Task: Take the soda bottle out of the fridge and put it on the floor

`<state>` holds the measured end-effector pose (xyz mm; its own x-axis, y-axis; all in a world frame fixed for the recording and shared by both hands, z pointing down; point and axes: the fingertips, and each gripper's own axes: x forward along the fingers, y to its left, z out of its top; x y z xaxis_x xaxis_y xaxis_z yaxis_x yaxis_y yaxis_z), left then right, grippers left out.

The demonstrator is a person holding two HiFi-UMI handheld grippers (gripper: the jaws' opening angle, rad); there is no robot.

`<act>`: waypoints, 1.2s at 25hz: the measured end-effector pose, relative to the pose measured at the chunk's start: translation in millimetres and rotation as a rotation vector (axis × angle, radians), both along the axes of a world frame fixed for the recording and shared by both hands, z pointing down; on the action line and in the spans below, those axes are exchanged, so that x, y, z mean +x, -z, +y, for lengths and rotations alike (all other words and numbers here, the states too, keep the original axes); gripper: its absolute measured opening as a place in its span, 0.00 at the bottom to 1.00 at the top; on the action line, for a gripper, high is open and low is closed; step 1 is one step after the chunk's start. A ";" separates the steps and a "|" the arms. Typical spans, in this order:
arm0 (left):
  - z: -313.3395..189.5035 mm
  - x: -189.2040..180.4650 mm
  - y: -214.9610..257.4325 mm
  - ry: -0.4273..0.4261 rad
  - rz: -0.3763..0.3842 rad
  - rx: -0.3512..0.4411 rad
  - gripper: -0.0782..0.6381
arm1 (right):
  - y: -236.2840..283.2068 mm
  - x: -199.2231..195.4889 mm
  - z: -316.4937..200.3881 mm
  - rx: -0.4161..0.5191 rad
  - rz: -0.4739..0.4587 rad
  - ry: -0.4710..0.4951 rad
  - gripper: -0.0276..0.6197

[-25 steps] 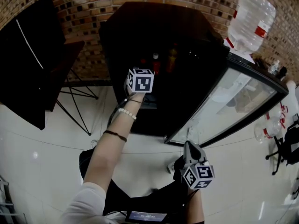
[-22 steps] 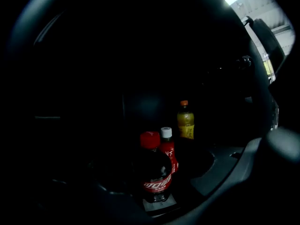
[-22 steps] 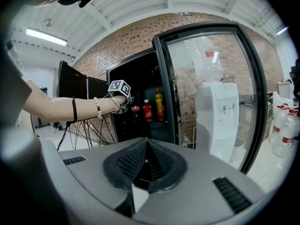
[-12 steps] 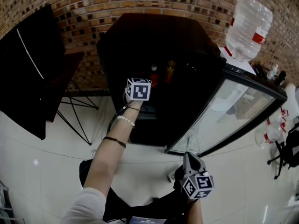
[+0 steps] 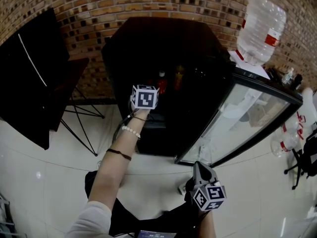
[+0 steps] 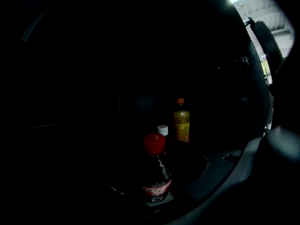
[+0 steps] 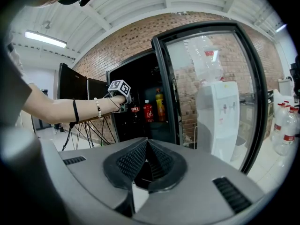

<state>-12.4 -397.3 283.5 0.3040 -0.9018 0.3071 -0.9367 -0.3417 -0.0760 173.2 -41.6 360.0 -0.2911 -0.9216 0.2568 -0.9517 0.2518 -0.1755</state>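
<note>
The soda bottle (image 6: 155, 178), red-capped with dark liquid and a red label, stands upright on a shelf inside the dark fridge (image 5: 163, 38). My left gripper (image 5: 145, 97) reaches into the fridge with the bottle between its jaws. The jaws are closing, and a gap still shows beside the grey right jaw. From the right gripper view, the left gripper (image 7: 120, 90) sits right at the soda bottle (image 7: 135, 109). My right gripper (image 5: 204, 181) hangs low in front of the fridge, shut and empty, with its pads (image 7: 126, 161) meeting.
A white-capped bottle (image 6: 162, 131) and an orange-capped yellow bottle (image 6: 181, 121) stand behind the soda. The glass fridge door (image 5: 242, 113) is swung open to the right. A water dispenser jug (image 5: 261, 24) stands behind it, and a black panel on a stand (image 5: 29, 68) at the left. The floor (image 5: 44, 167) is white tile.
The left gripper stays at the fridge shelf by the bottles; only the head view has shifted a little. The right gripper has not moved.
</note>
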 end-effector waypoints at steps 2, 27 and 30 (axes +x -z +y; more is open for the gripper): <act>9.1 1.4 3.7 -0.020 0.018 0.011 0.33 | 1.2 -0.9 0.6 0.002 -0.001 0.003 0.06; 203.8 -1.8 -145.0 -0.257 -0.012 -0.220 0.33 | -10.5 -28.4 -0.8 -0.037 0.070 0.086 0.06; 216.5 -5.8 -183.0 -0.251 -0.025 -0.276 0.33 | -18.1 -34.2 -0.3 -0.053 0.083 0.106 0.06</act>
<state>-18.2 -180.8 466.6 0.4946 -0.6823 0.5384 -0.8200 -0.5717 0.0288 138.9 -41.9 378.1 -0.3618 -0.8714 0.3313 -0.9321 0.3441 -0.1129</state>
